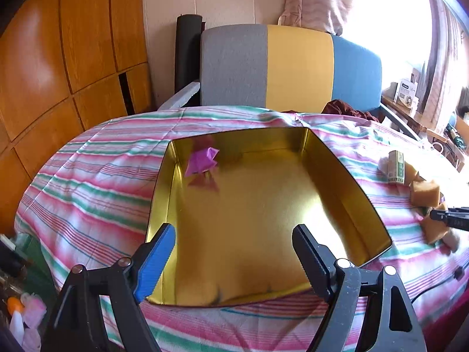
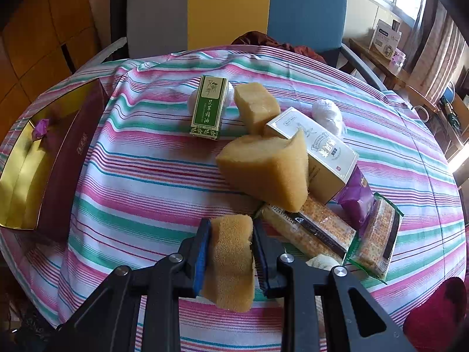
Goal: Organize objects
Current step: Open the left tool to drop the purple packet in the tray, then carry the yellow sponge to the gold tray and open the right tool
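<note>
While the right gripper (image 2: pixel 231 249) squeezes a sponge piece (image 2: pixel 231 261) above the striped cloth (image 2: pixel 140 176), the left gripper (image 1: pixel 234 252) hangs wide open and empty over the gold tin (image 1: pixel 346 173), where a purple wrapper (image 1: pixel 202 161), perhaps a sweet, lies in the far corner.

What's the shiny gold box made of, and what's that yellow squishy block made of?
The gold box looks like thin metal, maybe tin: its inside is mirror-shiny and reflects the purple wrapper lying in it. The yellow block looks like foam sponge: its surface is matte with tiny holes, and it bulges where the right gripper squeezes it.
</note>
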The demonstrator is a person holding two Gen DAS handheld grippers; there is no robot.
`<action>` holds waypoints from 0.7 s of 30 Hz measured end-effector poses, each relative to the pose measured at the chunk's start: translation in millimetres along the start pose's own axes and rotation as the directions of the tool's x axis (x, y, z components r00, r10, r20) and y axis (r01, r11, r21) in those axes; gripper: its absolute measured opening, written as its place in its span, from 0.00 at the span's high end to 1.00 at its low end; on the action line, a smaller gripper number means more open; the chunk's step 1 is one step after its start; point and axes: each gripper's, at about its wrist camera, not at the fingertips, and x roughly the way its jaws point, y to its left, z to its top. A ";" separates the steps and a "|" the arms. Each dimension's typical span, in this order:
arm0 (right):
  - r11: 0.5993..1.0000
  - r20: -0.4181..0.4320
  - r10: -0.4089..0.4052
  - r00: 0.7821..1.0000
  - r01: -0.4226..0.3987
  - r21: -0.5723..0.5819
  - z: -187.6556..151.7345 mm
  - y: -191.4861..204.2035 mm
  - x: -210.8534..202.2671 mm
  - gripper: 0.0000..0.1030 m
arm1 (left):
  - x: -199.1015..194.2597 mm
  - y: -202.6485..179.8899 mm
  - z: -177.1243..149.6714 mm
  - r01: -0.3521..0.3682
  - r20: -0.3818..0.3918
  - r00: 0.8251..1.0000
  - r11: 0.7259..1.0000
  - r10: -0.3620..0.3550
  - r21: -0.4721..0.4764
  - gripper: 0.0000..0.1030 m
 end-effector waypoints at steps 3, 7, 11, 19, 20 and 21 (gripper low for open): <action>1.000 -0.002 -0.005 1.000 0.005 0.008 0.4 -0.3 -0.4 0.74 | 1.5 4.2 -6.4 -0.004 -0.011 1.000 1.000 0.004 -0.006 0.20; 1.000 -0.005 -0.011 1.000 0.011 0.016 0.7 2.3 -4.0 0.74 | 2.0 10.1 -11.8 -0.008 -0.021 1.000 1.000 0.008 -0.018 0.20; 1.000 0.015 0.006 1.000 -0.006 0.015 4.9 11.7 -14.9 0.74 | 0.7 16.4 -13.8 -0.007 -0.024 1.000 1.000 0.007 -0.028 0.20; 0.994 0.085 0.107 0.991 -0.103 -0.048 25.0 61.0 -46.5 0.74 | 2.9 30.6 -18.3 -0.016 -0.038 0.999 0.998 0.014 -0.054 0.20; 0.991 0.089 0.123 0.988 -0.118 -0.058 27.3 68.4 -49.7 0.74 | 3.5 32.9 -19.3 -0.017 -0.042 0.999 0.998 0.015 -0.058 0.20; 0.988 0.091 0.143 0.986 -0.137 -0.067 30.0 76.0 -52.8 0.74 | 4.2 35.6 -20.4 -0.019 -0.048 0.999 0.998 0.016 -0.062 0.20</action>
